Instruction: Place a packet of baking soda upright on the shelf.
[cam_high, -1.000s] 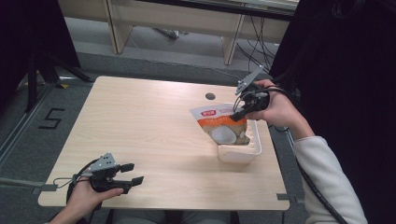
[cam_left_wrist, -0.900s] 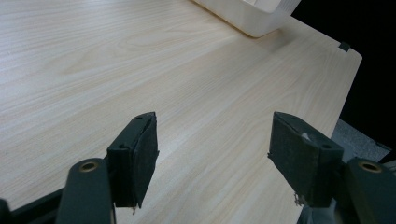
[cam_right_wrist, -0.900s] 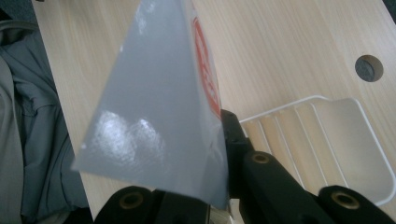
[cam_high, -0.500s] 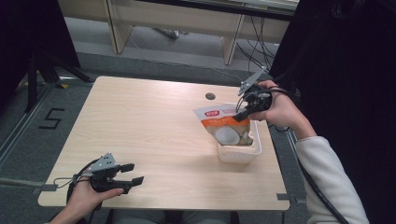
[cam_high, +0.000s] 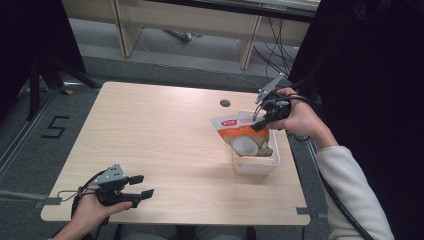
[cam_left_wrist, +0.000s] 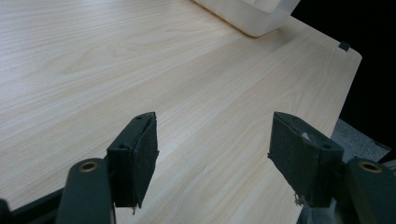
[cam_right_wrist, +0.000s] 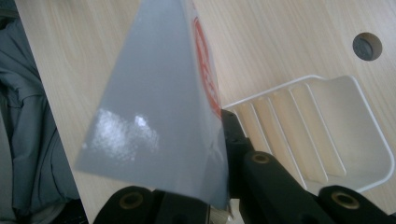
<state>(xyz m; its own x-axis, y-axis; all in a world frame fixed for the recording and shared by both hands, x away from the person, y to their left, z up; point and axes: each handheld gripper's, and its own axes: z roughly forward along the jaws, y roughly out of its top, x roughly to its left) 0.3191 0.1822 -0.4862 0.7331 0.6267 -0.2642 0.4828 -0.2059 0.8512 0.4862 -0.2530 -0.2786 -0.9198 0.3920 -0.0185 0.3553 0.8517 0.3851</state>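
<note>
High view, right gripper (cam_high: 260, 122): clamped on the top edge of a snack pouch (cam_high: 244, 137), holding it half inside a white tub (cam_high: 255, 162) near the table's (cam_high: 160, 135) right edge.
High view, left gripper (cam_high: 135, 187): jaws apart, idle at the near left corner.
Progress: pouch looks partly lowered; settling it and letting go seem left.
Left gripper view: pale wood grain, tub corner (cam_left_wrist: 252, 18) matte plastic.
Right gripper view: pouch (cam_right_wrist: 159, 107) glossy grey film with a red print; tub (cam_right_wrist: 327, 126) ribbed inside, rounded corners.
</note>
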